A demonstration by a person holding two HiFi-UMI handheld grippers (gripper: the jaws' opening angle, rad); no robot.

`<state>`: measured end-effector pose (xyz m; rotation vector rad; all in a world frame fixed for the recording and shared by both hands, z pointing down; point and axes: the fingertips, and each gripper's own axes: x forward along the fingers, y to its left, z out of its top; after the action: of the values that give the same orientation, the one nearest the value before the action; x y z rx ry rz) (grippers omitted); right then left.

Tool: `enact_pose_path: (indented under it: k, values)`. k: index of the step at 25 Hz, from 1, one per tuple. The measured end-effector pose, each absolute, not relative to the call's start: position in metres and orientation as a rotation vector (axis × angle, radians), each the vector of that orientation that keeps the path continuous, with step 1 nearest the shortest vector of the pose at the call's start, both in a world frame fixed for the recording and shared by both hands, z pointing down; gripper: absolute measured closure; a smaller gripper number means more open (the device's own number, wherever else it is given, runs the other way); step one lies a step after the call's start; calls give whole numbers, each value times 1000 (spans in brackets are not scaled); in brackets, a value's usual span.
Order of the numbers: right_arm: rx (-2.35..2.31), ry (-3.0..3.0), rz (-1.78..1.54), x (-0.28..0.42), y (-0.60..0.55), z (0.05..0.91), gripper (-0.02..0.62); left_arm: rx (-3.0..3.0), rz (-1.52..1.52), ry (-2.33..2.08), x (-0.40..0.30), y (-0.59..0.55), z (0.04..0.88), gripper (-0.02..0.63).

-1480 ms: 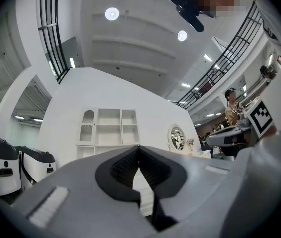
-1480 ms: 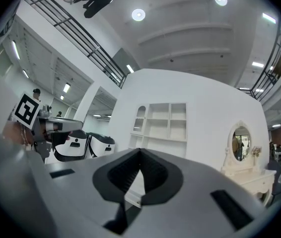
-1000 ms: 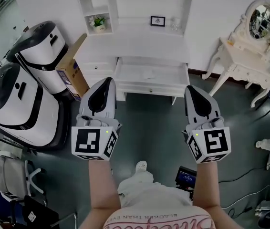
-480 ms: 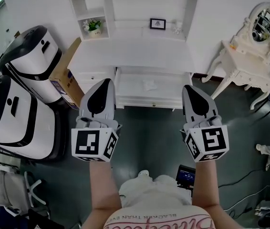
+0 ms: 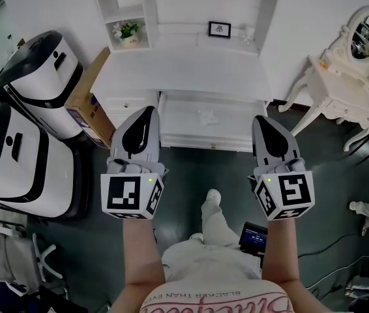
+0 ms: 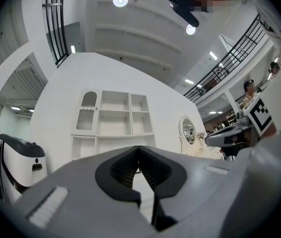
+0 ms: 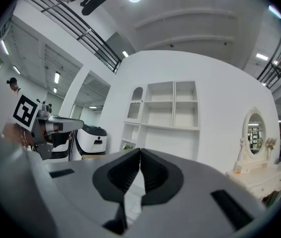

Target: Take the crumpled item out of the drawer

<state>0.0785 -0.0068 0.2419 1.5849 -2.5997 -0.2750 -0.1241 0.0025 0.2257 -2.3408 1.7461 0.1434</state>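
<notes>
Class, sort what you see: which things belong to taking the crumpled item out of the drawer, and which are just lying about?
Job in hand: crumpled item; drawer, open; left gripper and right gripper, both shut and empty.

Lying about: potted plant; framed picture; dressing table; cardboard box.

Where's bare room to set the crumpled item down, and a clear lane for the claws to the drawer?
Desktop is bare, from the shelf unit to the open drawer. Drawer is bare around the crumpled item. Floor from left claw and right claw to the drawer is an open lane. Crowded at left: white machines, cardboard box.
</notes>
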Motion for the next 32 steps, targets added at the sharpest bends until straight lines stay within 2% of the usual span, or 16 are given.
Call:
enact_pose_path:
  k: [13, 30, 31, 32]
  values:
    - [1574, -2593, -269, 63, -87, 256, 588, -2364, 71, 1741, -136, -78, 248, 600]
    - [1475, -2589, -149, 57, -298, 294, 586, -2435, 18, 1772, -128, -280, 296, 600]
    - [1466, -2591, -130, 56, -305, 298, 569, -2441, 14, 1768, -127, -288, 298, 600]
    - [1451, -2594, -112, 54, -312, 301, 493, -2448, 7, 1760, -125, -294, 299, 600]
